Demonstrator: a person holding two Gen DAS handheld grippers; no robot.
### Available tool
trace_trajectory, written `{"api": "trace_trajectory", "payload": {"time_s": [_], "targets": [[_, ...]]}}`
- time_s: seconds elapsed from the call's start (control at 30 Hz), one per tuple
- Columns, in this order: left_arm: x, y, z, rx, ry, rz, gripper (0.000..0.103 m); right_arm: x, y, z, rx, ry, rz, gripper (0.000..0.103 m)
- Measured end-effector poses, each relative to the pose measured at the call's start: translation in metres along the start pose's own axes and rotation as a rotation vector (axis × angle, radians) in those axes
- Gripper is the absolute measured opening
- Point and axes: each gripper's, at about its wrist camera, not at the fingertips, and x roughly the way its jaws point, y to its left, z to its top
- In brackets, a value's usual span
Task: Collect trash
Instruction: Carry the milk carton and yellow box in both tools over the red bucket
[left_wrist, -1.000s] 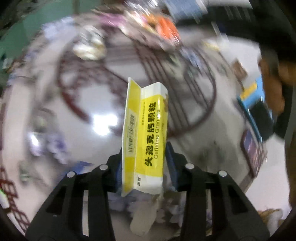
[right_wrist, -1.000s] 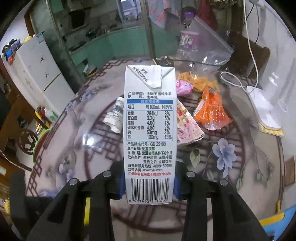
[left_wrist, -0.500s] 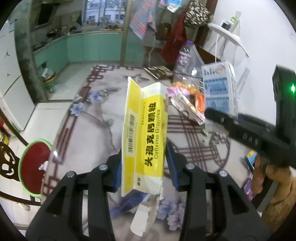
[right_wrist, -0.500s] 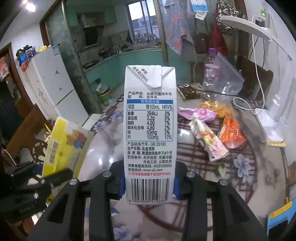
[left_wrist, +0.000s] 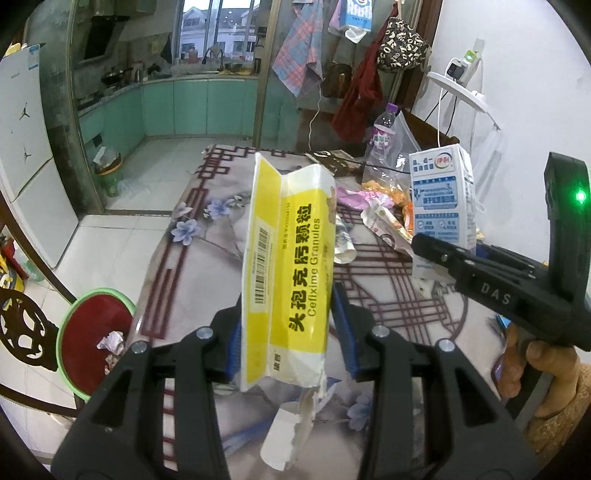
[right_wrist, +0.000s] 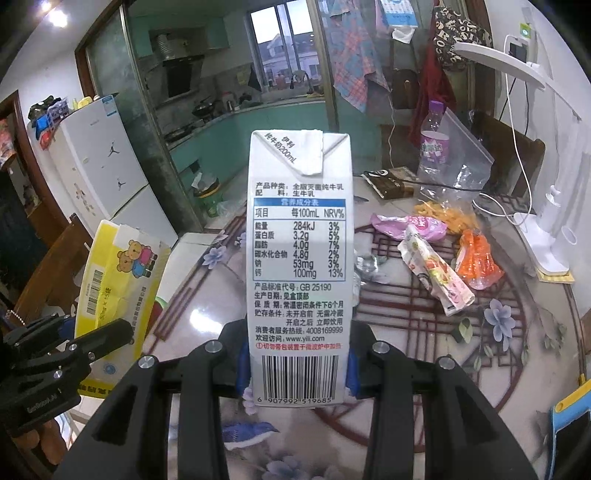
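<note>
The surface (right_wrist: 517, 354) is polished and glossy, mirroring the lamps. The medicine box (left_wrist: 291, 273) is thin yellow cardboard, torn ragged at its lower end. The milk carton (right_wrist: 299, 266) is smooth coated paperboard with a faint sheen. Both tongs, left (left_wrist: 288, 343) and right (right_wrist: 297, 373), are matt black plastic with bright metal screws. The snack wrappers (right_wrist: 436, 273) are crinkled, shiny plastic film.

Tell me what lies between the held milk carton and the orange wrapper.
In the right wrist view, a crumpled clear wrapper and a long pink snack packet lie on the table between milk carton and orange wrapper.
</note>
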Motion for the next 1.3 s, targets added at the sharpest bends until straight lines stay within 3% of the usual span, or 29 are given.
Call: {"api": "trace_trajectory", "payload": {"time_s": [0.4, 0.93, 1.3], "targets": [[-0.008, 0.061, 0.004, -0.006, 0.000, -0.023, 0.041, 0.015, 0.061, 0.006, -0.002, -0.004, -0.058, 0.037], [-0.004, 0.123, 0.009, -0.002, 0.022, -0.061, 0.041, 0.030, 0.115, 0.010, 0.015, -0.008, -0.110, 0.037], [-0.006, 0.161, 0.004, -0.050, 0.026, -0.034, 0.042, 0.042, 0.148, 0.013, -0.016, 0.005, -0.105, 0.037]]}}
